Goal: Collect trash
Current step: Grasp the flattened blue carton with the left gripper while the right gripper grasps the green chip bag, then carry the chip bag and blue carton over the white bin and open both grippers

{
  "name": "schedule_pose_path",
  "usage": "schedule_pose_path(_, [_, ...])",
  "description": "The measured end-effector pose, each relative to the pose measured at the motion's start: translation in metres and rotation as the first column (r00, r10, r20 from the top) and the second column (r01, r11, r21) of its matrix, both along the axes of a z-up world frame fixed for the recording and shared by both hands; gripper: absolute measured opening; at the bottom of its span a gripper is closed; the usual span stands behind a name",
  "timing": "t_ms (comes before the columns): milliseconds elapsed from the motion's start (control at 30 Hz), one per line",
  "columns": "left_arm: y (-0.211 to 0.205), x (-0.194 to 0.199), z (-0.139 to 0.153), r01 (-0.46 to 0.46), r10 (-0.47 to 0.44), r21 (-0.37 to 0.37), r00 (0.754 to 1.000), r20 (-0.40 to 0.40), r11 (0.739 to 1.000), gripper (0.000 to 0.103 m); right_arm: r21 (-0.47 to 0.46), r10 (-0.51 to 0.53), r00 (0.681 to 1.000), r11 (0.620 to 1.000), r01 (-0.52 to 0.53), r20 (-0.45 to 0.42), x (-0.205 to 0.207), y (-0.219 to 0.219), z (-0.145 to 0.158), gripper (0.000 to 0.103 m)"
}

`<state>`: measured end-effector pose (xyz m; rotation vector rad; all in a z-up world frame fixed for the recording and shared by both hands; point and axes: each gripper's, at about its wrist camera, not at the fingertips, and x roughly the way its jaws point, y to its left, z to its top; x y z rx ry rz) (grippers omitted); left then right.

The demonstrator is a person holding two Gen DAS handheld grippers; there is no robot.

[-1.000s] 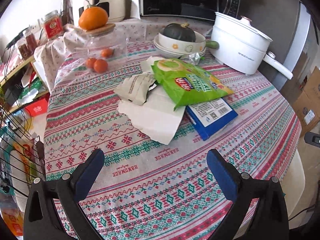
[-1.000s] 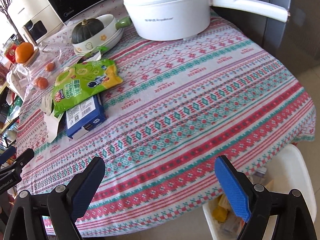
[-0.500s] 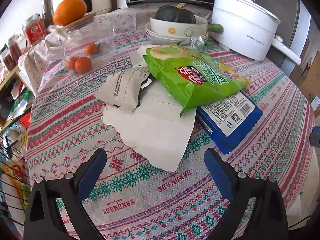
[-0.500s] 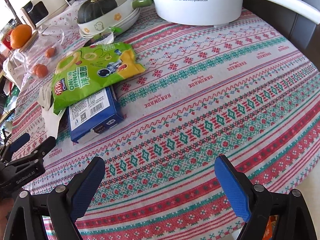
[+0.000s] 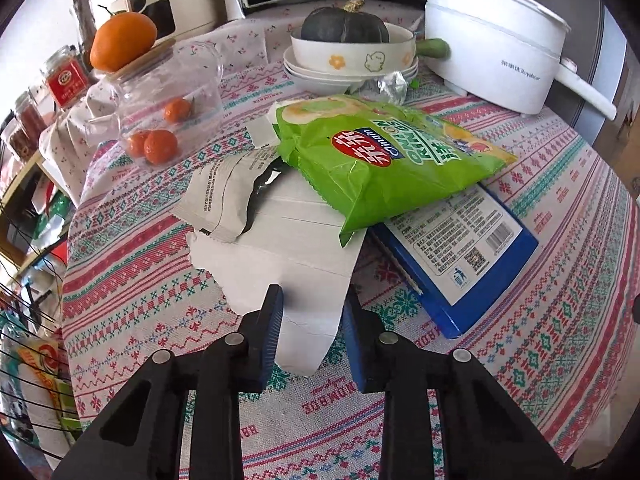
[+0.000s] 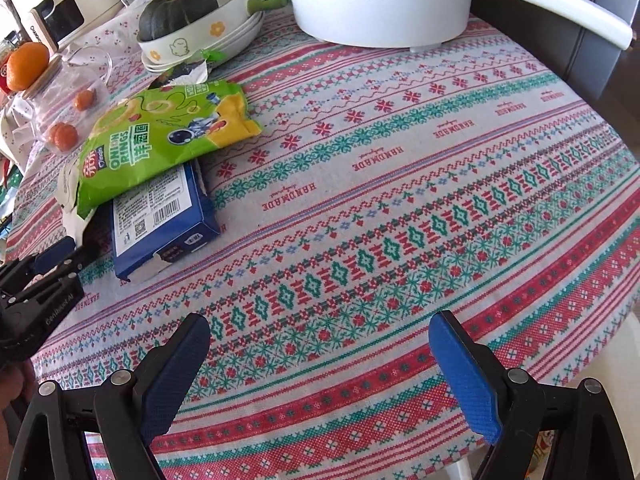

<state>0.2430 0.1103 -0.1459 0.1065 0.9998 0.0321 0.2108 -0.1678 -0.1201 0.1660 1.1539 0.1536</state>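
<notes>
A pile of trash lies on the patterned tablecloth: a torn white cardboard sheet (image 5: 288, 240), a torn grey wrapper (image 5: 224, 196), a green onion-rings bag (image 5: 384, 156) (image 6: 160, 140) and a flat blue box (image 5: 460, 256) (image 6: 160, 220). My left gripper (image 5: 312, 316) has its jaws narrowed around the near corner of the white cardboard; whether they pinch it is unclear. It also shows in the right wrist view (image 6: 52, 264). My right gripper (image 6: 320, 360) is open and empty over bare tablecloth, right of the pile.
Behind the pile stand a bowl with a dark squash (image 5: 344, 28) on stacked plates, crumpled foil (image 5: 390, 86), a white electric pot (image 5: 492, 36) with a long handle, and a glass jar of small oranges (image 5: 164, 112). The table edge (image 6: 616, 292) curves at right.
My left gripper moved forward to the white cardboard's near corner and its jaws narrowed from wide open. My right gripper moved closer over the table and stayed open.
</notes>
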Motion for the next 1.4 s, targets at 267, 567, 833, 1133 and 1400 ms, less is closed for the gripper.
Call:
schedule_pose_path(267, [0.039, -0.03, 0.048, -0.045, 0.061, -0.34, 0.997, 0.037, 0.939, 0.01, 0.009, 0.025, 0.998, 1.0, -0.026, 0.064, -0.008, 0.004, 0.013, 0.093])
schedule_pose_path(567, [0.077, -0.076, 0.08, -0.04, 0.098, -0.535, 0.992, 0.081, 0.844, 0.001, -0.011, 0.195, 0.964, 0.981, -0.196, 0.18, 0.002, 0.059, 0.006, 0.093])
schedule_pose_path(833, [0.103, -0.087, 0.083, -0.075, 0.139, -0.553, 0.987, 0.074, 0.829, 0.001, -0.062, 0.312, 0.93, 0.95, -0.306, 0.195, 0.017, 0.113, -0.016, 0.093])
schedule_pose_path(1133, [0.109, -0.085, 0.077, -0.077, 0.128, -0.561, 0.99, 0.053, 0.824, 0.001, -0.099, 0.294, 0.944, 0.954, -0.282, 0.146, 0.037, 0.121, -0.039, 0.085])
schedule_pose_path(1400, [0.097, -0.086, 0.086, -0.041, 0.107, -0.561, 0.991, 0.085, 0.827, 0.0, -0.164, 0.358, 0.913, 0.93, -0.329, 0.196, 0.025, 0.118, -0.023, 0.035])
